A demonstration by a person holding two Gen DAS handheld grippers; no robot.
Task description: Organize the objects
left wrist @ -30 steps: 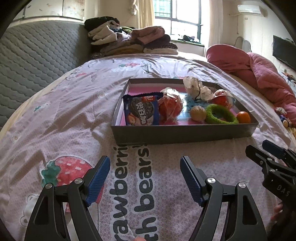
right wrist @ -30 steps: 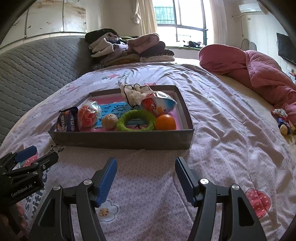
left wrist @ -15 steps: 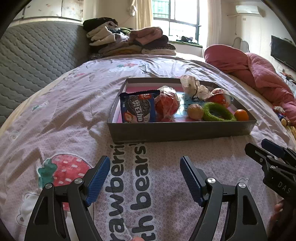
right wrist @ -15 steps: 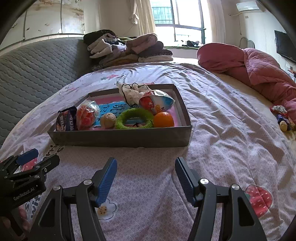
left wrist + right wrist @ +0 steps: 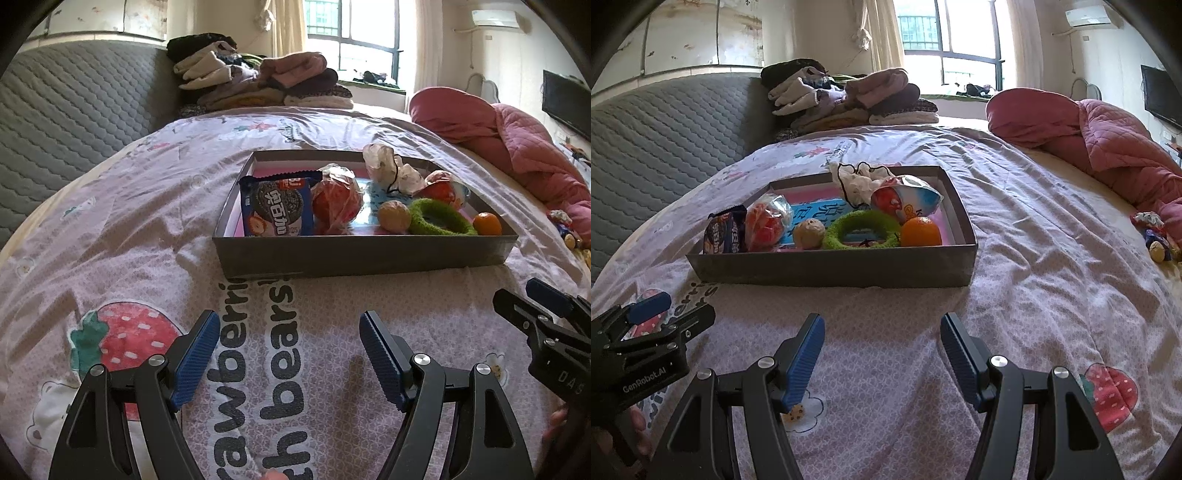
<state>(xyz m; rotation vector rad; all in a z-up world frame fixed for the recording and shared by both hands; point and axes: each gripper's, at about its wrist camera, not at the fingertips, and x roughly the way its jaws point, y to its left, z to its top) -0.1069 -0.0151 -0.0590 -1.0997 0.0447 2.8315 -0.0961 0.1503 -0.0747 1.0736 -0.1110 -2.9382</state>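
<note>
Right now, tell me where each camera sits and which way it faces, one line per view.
Left wrist: on the left gripper, low over the bedspread, facing the gray box from its cookie packet end; own open fingers show, right gripper at the right edge.
Right wrist: on the right gripper, facing the box's orange end; own open fingers show, left gripper at the left edge.
Shared: box, green ring, folded clothes, window.

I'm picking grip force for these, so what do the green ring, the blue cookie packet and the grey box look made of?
The green ring looks like fuzzy chenille or terry fabric, with a matte, tufted surface. The blue cookie packet looks like glossy printed plastic film with a crimped top edge. The grey box is probably matte cardboard, with thin, straight, dull walls.
</note>
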